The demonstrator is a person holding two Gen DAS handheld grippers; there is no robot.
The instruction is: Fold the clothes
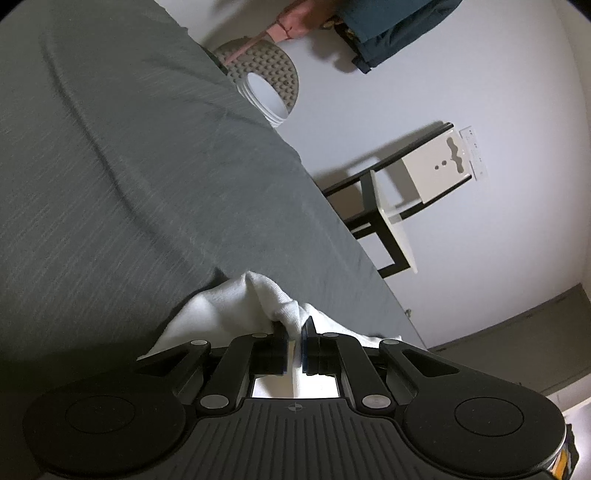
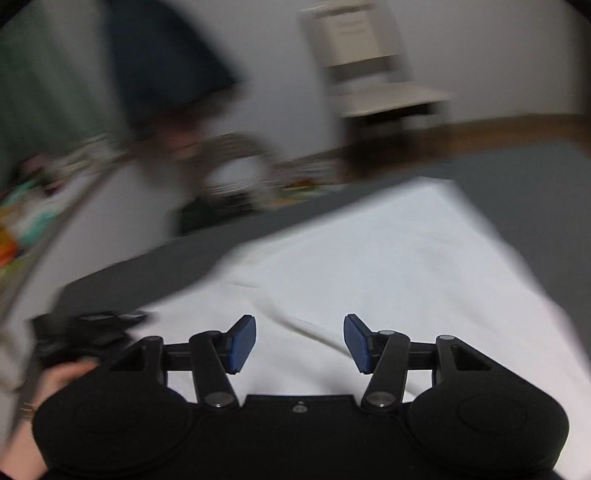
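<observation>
A white garment (image 2: 388, 266) lies spread on the grey bed cover (image 1: 129, 166). In the left wrist view my left gripper (image 1: 294, 334) is shut on a bunched fold of the white garment (image 1: 266, 299), lifting it slightly off the cover. My right gripper (image 2: 299, 341) hovers over the near part of the cloth, its blue pads (image 2: 242, 343) wide apart and holding nothing. The right wrist view is blurred by motion. At its lower left the other gripper (image 2: 92, 332) and a hand (image 2: 70, 373) show.
A black-and-white chair (image 1: 399, 192) stands against the white wall beyond the bed. A grey studded slipper (image 1: 269, 77) lies at the bed's edge, and a dark blue garment (image 1: 388, 29) hangs on the wall. Blurred colourful items (image 2: 22, 221) sit at the left.
</observation>
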